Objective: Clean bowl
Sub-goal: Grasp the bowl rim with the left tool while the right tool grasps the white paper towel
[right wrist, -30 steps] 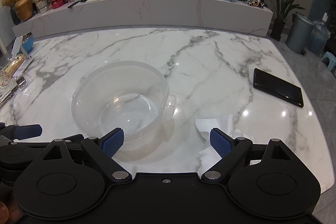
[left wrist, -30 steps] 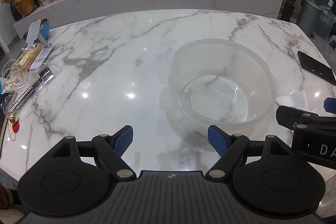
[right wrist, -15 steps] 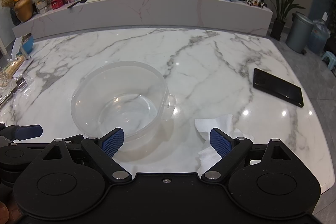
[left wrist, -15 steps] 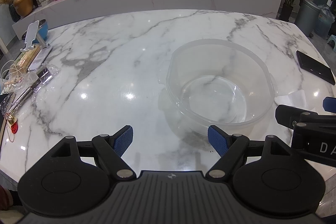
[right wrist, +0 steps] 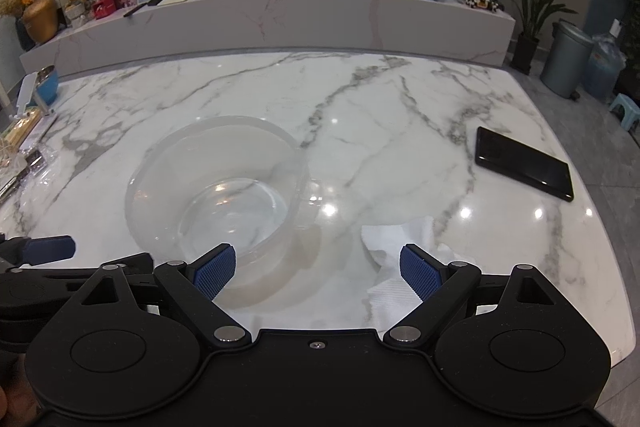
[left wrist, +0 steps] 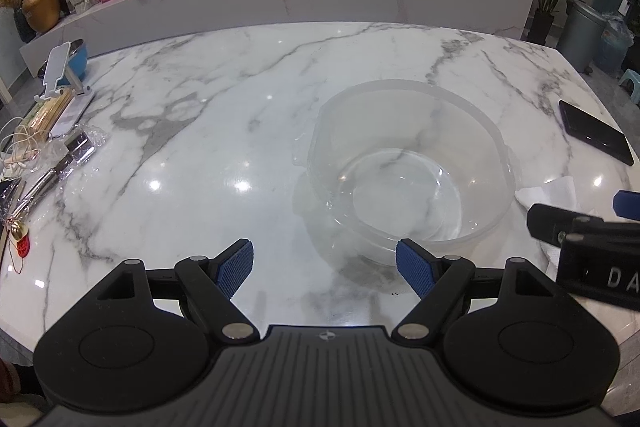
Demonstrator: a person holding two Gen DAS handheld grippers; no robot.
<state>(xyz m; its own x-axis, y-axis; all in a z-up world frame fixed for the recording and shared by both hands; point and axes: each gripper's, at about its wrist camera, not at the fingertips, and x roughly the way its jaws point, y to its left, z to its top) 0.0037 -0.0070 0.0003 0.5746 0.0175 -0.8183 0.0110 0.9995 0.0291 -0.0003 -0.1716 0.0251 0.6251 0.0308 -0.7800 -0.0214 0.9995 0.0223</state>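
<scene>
Dim indoor light, ceiling-lamp glare, fisheye-warped edges

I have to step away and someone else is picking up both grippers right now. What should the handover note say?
Left gripper: open, empty, hovering just short of the clear bowl.
Right gripper: open, empty, above the near edge of the white paper towel.
The bowl sits upright on the marble table, the towel just to its right.
Done: nothing visible yet; the towel is ungrasped.
Left: grip the towel, steady the bowl, wipe the inside.

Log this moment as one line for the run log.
left tongs open, empty | right tongs open, empty | bowl upright on table, untouched | tissue beside bowl
</scene>
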